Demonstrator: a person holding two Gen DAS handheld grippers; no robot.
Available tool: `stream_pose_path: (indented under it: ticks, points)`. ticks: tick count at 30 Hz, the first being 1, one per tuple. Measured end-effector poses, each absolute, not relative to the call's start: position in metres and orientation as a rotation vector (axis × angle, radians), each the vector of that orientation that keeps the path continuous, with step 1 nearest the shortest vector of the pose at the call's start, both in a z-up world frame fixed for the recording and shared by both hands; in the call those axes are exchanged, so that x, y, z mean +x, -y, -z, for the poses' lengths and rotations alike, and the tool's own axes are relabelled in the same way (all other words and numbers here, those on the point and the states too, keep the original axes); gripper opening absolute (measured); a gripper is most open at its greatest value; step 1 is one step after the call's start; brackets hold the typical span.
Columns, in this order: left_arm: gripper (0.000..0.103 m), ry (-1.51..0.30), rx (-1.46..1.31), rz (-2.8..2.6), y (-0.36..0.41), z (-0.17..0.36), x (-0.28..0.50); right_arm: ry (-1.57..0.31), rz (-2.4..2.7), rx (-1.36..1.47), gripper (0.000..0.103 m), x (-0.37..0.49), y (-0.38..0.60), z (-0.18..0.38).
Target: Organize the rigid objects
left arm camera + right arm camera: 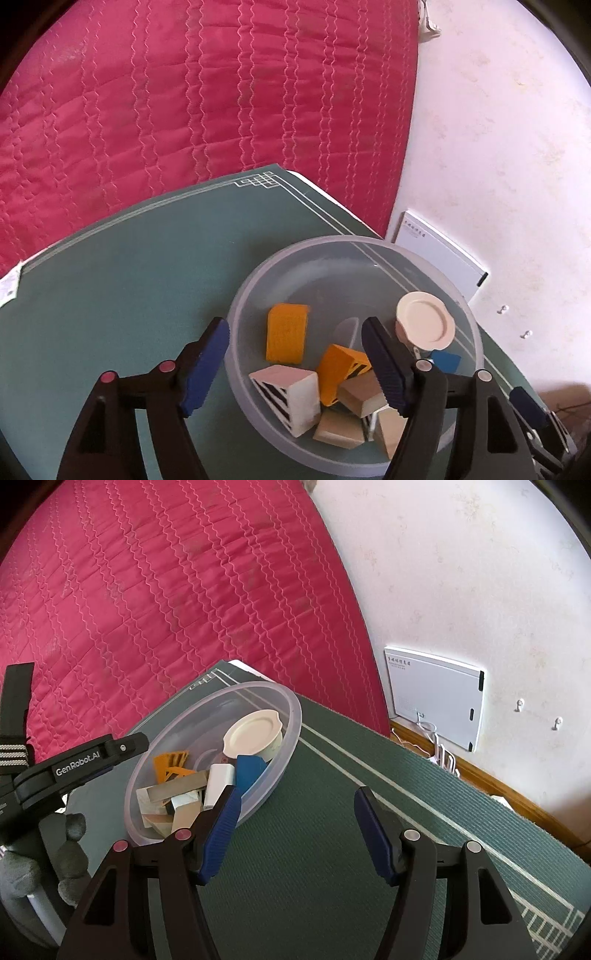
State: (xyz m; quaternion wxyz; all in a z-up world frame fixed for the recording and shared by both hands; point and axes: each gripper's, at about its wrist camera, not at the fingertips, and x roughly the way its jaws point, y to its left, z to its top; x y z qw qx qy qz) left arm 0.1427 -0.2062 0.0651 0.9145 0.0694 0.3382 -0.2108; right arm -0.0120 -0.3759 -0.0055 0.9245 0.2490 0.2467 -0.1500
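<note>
A clear plastic bowl [332, 258] stands on the green mat [129, 295]. It holds several wooden blocks: an orange block [286, 332], a striped wedge [288, 395], a yellow-black block [340, 371], a blue piece [447, 360] and a cream lidded jar [424, 321]. My left gripper [295, 339] is open and empty, its fingers straddling the bowl's near left rim from above. In the right wrist view the bowl [291, 716] is at left. My right gripper [295, 808] is open and empty over bare mat [314, 849], its left finger beside the bowl.
A red quilted bed cover [184, 92] lies beyond the mat. A white wall [480, 572] with a white box [436, 694] and cables stands at right. The gloved hand holding the left gripper [55, 771] shows at far left in the right wrist view.
</note>
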Motion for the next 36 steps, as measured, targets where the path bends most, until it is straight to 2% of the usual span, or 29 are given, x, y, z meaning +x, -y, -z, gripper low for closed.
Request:
stream_pose_path:
  ticks: [2,11,21,28,32,36]
  points:
    - [0.086,-0.688,0.150,0.420,0.205,-0.066,0.142,-0.506,0.308,0.511,0.065,-0.012,0.376,0.006]
    - [0.097,-0.596,0.234,0.356,0.207,-0.077,0.123,-0.507,0.307,0.513,0.065,-0.012,0.376,0.006]
    - [0.102,-0.491,0.298,0.309,0.201,-0.091,0.093,-0.507,0.304,0.514,0.070,-0.012,0.375,0.006]
    - [0.102,-0.471,0.303,0.278,0.193,-0.093,0.078,-0.513,0.306,0.498,0.083,-0.011,0.371,0.002]
    - [0.103,-0.472,0.306,0.269,0.189,-0.094,0.072,-0.471,0.339,0.424,0.102,-0.014,0.368,-0.015]
    - [0.103,-0.473,0.311,0.259,0.186,-0.095,0.067,-0.459,0.373,0.329,0.103,-0.015,0.365,-0.036]
